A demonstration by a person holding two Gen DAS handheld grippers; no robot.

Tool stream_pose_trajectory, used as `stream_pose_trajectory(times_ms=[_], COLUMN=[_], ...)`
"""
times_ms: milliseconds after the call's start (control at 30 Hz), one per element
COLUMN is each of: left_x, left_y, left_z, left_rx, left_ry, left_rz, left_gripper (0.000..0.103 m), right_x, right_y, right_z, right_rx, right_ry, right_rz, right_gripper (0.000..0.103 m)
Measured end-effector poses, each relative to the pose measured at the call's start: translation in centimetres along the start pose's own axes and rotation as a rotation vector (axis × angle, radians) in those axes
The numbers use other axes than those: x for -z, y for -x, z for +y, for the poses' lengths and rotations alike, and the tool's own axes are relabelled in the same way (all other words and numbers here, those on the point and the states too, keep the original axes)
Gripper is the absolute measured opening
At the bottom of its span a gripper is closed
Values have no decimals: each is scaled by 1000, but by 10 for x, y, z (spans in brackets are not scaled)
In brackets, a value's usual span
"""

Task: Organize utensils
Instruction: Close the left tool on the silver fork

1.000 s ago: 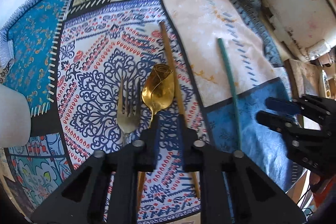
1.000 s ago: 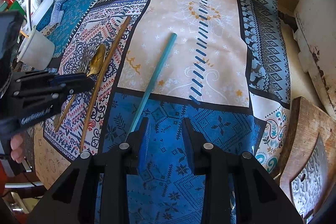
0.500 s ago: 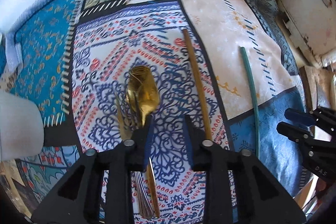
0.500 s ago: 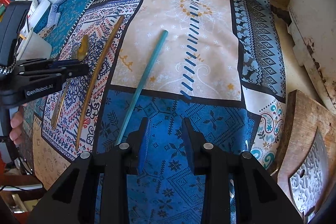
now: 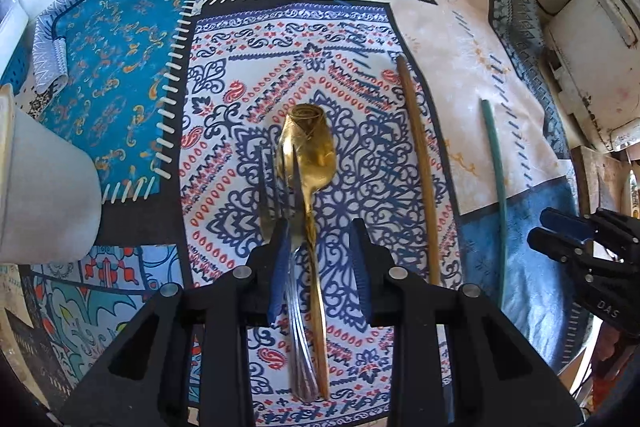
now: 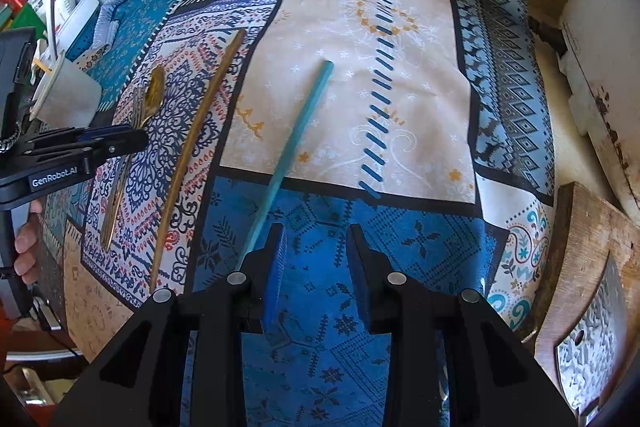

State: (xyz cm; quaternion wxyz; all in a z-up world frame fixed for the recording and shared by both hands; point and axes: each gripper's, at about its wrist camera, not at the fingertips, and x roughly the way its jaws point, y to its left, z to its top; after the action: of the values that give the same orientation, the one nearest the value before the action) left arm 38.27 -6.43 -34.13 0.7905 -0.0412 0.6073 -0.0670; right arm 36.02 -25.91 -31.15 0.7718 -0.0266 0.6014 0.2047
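Where the left gripper [image 5: 320,259] fills the bottom of its own view, its jaws stand wide apart with nothing between the pads, and the handles of a gold spoon [image 5: 310,163] and a silver fork [image 5: 298,327] run up through the gap on the patterned cloth [image 5: 224,75]. Spoon and fork lie side by side, touching, the fork just left. Right of them a wooden stick [image 5: 418,171] lies lengthwise, and further right a green stick [image 5: 495,195], well apart from it. At the left edge a white cup [image 5: 44,195] shows only its outer wall. Low in the right wrist view, the right gripper [image 6: 316,267] is also wide and empty, beside the green stick's near end. Toward the upper left there, the cup holds a white utensil [image 6: 50,11] standing upright.
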Motion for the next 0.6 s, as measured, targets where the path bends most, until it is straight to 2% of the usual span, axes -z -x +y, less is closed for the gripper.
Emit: stream_pose_trajectory(times_ms=[200, 267, 433, 600], left_x=[16, 17, 21, 19], left_y=[9, 9, 16, 31], left_z=[12, 21, 39, 49], left_rx=[-82, -80, -68, -59], left_ry=[-37, -23, 19, 58], left_rz=[-36, -38, -34, -99], left_gripper=[31, 36, 36, 36], right_x=[-4, -4, -3, -4], right_y=[-2, -2, -1, -2], right_z=[9, 9, 6, 4], right_rx=[-5, -3, 3, 7], right_ry=[19, 24, 20, 14], right_rz=[-2, -4, -4, 1], right_gripper=[28, 28, 28, 28])
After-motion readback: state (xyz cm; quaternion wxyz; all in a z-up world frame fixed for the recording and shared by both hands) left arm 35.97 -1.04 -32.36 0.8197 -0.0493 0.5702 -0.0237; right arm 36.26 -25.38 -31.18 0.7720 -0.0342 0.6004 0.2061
